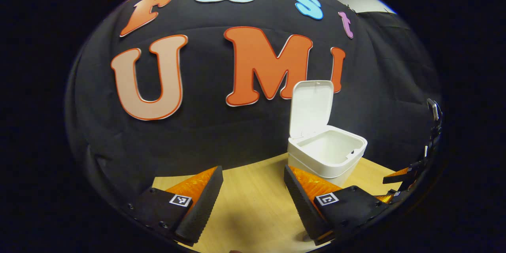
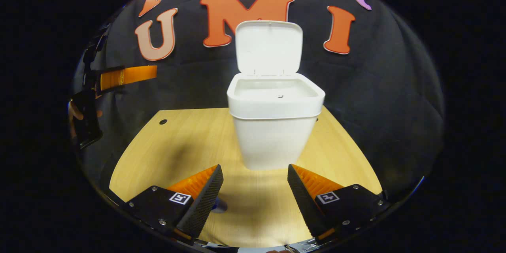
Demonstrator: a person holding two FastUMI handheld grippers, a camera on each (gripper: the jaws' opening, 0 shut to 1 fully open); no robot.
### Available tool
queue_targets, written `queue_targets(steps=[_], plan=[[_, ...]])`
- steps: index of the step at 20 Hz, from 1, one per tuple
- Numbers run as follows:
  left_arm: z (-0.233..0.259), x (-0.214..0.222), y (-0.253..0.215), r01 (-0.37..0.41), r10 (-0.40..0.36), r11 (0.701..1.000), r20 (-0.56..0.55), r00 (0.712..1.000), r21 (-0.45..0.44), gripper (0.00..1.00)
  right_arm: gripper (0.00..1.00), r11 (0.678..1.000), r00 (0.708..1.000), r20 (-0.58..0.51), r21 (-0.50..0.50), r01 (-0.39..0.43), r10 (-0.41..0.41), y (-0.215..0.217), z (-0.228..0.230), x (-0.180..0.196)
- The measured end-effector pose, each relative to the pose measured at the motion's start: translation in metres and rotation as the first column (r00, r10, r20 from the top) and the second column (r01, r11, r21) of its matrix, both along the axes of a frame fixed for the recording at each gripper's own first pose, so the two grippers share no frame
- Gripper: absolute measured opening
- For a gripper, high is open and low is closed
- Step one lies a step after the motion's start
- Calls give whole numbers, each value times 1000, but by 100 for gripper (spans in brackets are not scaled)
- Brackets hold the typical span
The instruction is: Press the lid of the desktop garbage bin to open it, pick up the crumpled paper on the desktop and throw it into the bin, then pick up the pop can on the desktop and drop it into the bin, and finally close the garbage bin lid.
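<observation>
In the left gripper view, the left gripper [image 1: 253, 189] hangs over the wooden table [image 1: 253, 213] with its fingers spread wide and nothing between them. To the right of it stands the white bin [image 1: 328, 158], its lid [image 1: 311, 106] tipped up and back on the hinge, so the rim and part of the inner walls show; the bottom of the bin cannot be seen from this angle. The bin's lower front is cut off by the gripper's right finger. At the far right edge, the other gripper [image 1: 411, 174] pokes in, squeezed by the lens and mostly cut off, so its opening is hard to judge there.

In the right gripper view, the far left edge holds the left gripper [image 2: 118, 77], seen side-on above the table [image 2: 166, 146], with a bit of a hand [image 2: 75, 114] behind it, blurred and partly cropped. In the middle the bin [image 2: 274, 134] stands close ahead, lid [image 2: 269, 47] upright, its inside too shallowly seen to tell what lies in it. Below, the right gripper [image 2: 255, 185] is wide open and empty. A small dark blue thing [image 2: 218, 205] peeks out beside its left finger, mostly hidden and not identifiable.
</observation>
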State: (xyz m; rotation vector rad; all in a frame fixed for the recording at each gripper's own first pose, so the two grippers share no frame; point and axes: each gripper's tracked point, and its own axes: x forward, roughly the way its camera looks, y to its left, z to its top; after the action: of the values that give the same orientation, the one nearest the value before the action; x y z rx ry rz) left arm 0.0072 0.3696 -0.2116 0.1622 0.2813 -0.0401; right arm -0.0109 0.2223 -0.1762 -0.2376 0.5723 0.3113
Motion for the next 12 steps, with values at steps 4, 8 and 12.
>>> queue_targets(steps=[4,8,12], plan=[[-2,-37,55,-91,91,996,12,996,3,97,99,996,996,-34,-29,-80,79,41,-27,-8],[-6,-65,92,-163,163,987,13,987,9,98,100,989,985,-112,-55,-138,131,65,-60,-24],[-12,-82,118,-208,208,978,20,978,1,98,100,977,973,-174,-118,-176,154,77,-96,-30]])
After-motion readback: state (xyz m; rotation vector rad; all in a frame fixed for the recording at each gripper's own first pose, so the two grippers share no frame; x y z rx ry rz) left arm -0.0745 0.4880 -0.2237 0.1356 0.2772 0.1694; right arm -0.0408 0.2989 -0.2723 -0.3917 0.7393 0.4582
